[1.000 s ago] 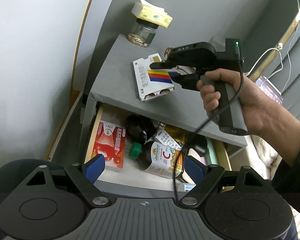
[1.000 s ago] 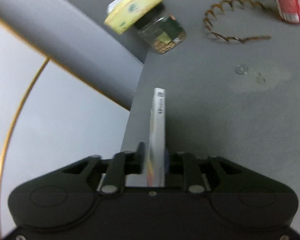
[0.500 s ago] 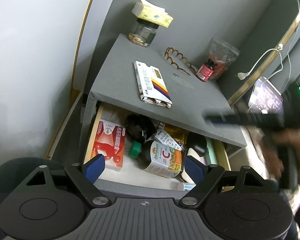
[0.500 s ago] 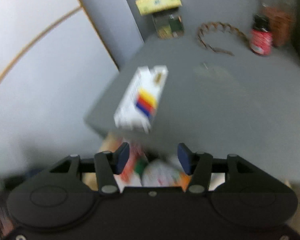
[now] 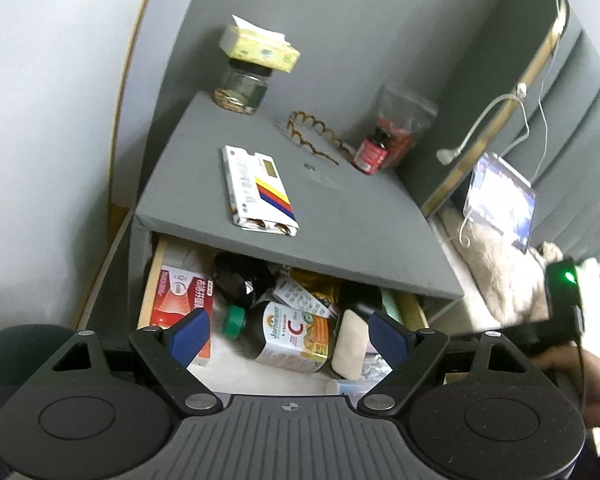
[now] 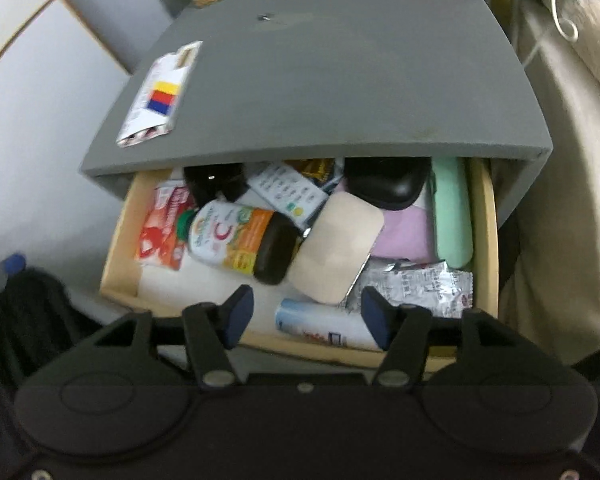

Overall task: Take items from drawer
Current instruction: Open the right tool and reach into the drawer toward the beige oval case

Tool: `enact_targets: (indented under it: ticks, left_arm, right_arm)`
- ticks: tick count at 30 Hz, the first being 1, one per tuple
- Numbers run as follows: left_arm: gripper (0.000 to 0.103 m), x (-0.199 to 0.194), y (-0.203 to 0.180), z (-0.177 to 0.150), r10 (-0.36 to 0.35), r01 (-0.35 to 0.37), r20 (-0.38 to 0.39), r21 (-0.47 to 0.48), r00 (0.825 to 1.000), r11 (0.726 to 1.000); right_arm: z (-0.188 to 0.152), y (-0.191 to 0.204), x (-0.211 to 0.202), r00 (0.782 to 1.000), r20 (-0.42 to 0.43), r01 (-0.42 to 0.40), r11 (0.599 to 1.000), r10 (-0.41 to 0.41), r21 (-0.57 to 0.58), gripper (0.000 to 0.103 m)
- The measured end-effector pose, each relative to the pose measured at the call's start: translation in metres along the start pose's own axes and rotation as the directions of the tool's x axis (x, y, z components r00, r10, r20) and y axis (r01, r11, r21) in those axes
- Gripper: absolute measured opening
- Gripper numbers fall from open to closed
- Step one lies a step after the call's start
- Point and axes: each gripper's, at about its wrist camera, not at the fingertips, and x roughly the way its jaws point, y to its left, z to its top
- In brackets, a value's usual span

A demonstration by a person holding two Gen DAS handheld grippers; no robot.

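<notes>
Left wrist view: grey wall behind, grey nightstand top [image 5: 340,208] below it, bed edge and lit screen [image 5: 500,204] at right. On top: white medicine box [image 5: 260,192] lying flat near front edge, jar [image 5: 242,88] at back with yellow tissue pack [image 5: 260,46] on its lid, brown hair comb [image 5: 314,136], small red bottle [image 5: 370,152] against a clear bag. Drawer [image 5: 150,280] pulled out under the overhang, crammed: red box [image 5: 180,292] far left, vitamin C bottle [image 5: 288,336] on its side mid-drawer, beige case [image 5: 350,344] leaning beside it. Back half of drawer hidden under the top. Left gripper [image 5: 290,334] low over drawer front, jaws wide apart, nothing between pads. Right hand [image 5: 588,376] cut off at frame edge.

Right wrist view, slightly blurred: same drawer from above. Wooden side rim [image 6: 486,240] at right, mint roll [image 6: 452,212] along it, black case [image 6: 388,184] half under the overhang, pink item [image 6: 404,232], crumpled foil pack [image 6: 416,284], white tube [image 6: 320,320] along front rim. Little free floor, only a bare patch front-left. Right gripper [image 6: 306,316] above front rim, jaws opening, not clamped on anything; tube lies below, between the pads. Labels too soft to read.
</notes>
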Motion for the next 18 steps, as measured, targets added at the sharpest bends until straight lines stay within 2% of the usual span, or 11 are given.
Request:
enact_targets:
  ticks: [6, 9, 14, 18]
  left_arm:
    - [0.083, 0.003, -0.010, -0.001, 0.009, -0.007, -0.030, 0.062, 1.000, 0.998]
    - [0.083, 0.003, -0.006, -0.001, 0.019, -0.018, -0.034, 0.050, 0.999, 0.999]
    - [0.083, 0.004, 0.005, 0.003, 0.014, -0.014, -0.036, -0.010, 0.999, 1.000]
    - [0.083, 0.007, 0.005, 0.004, 0.007, -0.007, -0.046, -0.012, 0.999, 1.000]
  right_arm:
    - [0.015, -0.013, 0.051, 0.999, -0.007, 0.036, 0.969, -0.036, 0.243, 0.066]
    - [0.018, -0.018, 0.071, 0.995, 0.011, 0.095, 0.942, -0.104, 0.322, 0.065]
    - [0.015, -0.017, 0.102, 0.998, -0.037, 0.067, 0.908, -0.057, 0.413, 0.066]
    - [0.016, -0.008, 0.121, 0.991, -0.099, 0.122, 0.913, -0.091, 0.389, 0.068]
